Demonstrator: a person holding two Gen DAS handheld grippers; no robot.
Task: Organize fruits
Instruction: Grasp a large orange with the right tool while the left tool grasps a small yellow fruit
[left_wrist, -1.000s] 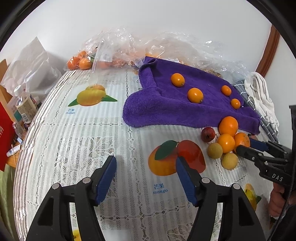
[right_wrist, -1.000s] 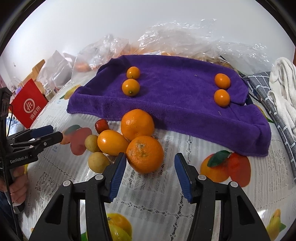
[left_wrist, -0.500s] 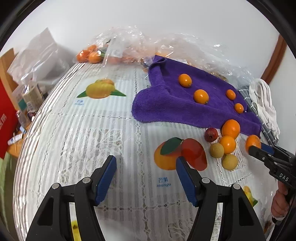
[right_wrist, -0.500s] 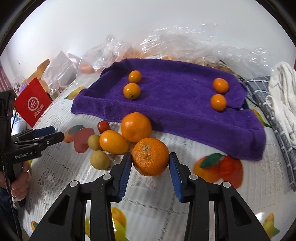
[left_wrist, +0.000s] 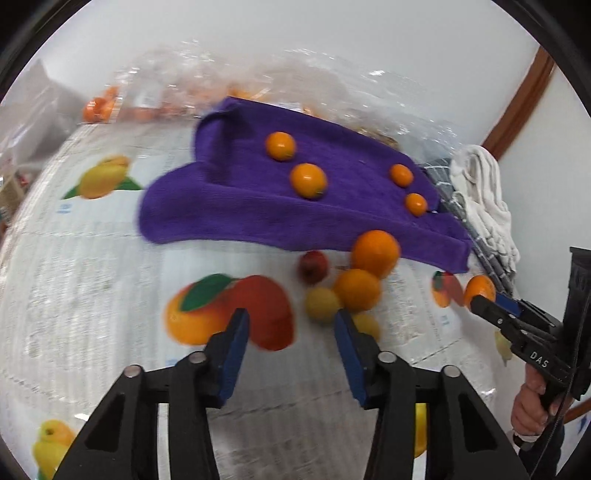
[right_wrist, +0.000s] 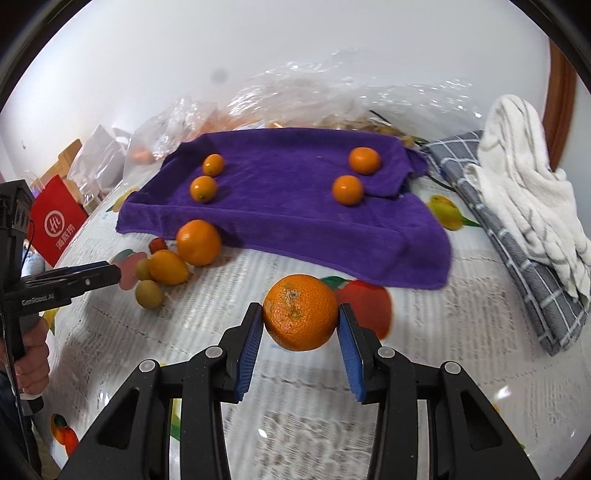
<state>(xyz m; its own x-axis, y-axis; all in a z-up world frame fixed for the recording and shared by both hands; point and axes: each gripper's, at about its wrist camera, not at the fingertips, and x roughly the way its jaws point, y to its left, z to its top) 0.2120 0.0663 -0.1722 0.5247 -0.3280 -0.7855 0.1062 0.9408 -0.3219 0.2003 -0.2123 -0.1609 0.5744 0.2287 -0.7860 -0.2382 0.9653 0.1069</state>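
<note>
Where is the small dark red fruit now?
In the left wrist view, the small dark red fruit lies on the tablecloth before the purple towel, left of the large orange.

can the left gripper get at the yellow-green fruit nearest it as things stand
Probably yes. The left gripper is empty, its jaws having just narrowed with nothing between them, and the yellow-green fruit lies just ahead on the tablecloth. An orange touching it may crowd one jaw.
</note>
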